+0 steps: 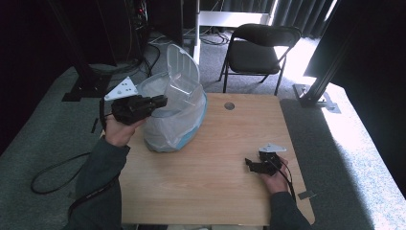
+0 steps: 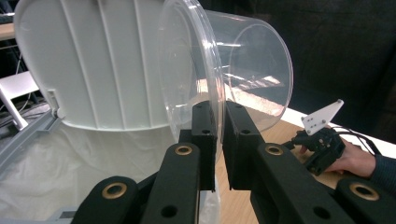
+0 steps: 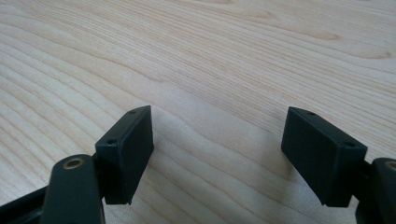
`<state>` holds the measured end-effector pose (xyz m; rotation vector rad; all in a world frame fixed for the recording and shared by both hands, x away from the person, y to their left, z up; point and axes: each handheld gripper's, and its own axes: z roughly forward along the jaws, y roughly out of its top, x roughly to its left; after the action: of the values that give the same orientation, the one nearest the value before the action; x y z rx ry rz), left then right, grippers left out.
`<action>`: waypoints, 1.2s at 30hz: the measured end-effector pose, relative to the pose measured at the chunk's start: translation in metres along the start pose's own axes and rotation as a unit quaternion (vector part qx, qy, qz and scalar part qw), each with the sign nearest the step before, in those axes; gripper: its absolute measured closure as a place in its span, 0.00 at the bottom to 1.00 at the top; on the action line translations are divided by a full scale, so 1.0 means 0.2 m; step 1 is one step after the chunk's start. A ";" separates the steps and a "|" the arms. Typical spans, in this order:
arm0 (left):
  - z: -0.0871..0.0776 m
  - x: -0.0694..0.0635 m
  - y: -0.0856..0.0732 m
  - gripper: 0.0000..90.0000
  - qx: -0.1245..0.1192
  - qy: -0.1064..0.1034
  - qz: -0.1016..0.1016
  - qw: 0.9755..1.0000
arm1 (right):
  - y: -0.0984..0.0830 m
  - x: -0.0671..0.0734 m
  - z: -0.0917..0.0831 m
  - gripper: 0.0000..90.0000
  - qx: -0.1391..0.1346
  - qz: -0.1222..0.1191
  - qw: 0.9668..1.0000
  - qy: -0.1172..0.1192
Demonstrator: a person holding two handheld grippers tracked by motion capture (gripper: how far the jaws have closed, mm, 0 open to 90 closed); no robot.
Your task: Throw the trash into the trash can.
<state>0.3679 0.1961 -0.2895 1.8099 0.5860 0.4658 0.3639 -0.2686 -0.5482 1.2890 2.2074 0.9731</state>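
Disposal stood unfinished: left gripper (image 2: 218,140) pinched the clear round plastic tub (image 2: 233,65) over the lined bin (image 1: 163,129) at the tabletop's far-left corner; right gripper (image 3: 219,154) rested open, empty.

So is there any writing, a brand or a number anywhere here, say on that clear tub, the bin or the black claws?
None can be read.
clear plastic tub: no label or print on its wall.
bin lid: plain ribbed white plastic, no mark.
bin liner: no print that shows.
left gripper, right gripper: only screw holes and brass rivets.
table: bare wood grain.
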 end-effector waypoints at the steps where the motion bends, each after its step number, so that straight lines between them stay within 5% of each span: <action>1: 0.00 0.01 0.00 0.93 0.000 0.001 -0.001 1.000 | 0.00 0.00 0.00 0.27 0.000 0.000 1.000 0.000; 36: 0.05 0.24 -0.09 0.93 -0.003 0.033 -0.056 0.998 | 0.00 0.00 0.00 0.27 -0.001 0.000 1.000 0.000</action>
<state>0.4089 0.2232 -0.3086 1.7514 0.7267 0.4512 0.3640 -0.2686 -0.5483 1.2880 2.2054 0.9759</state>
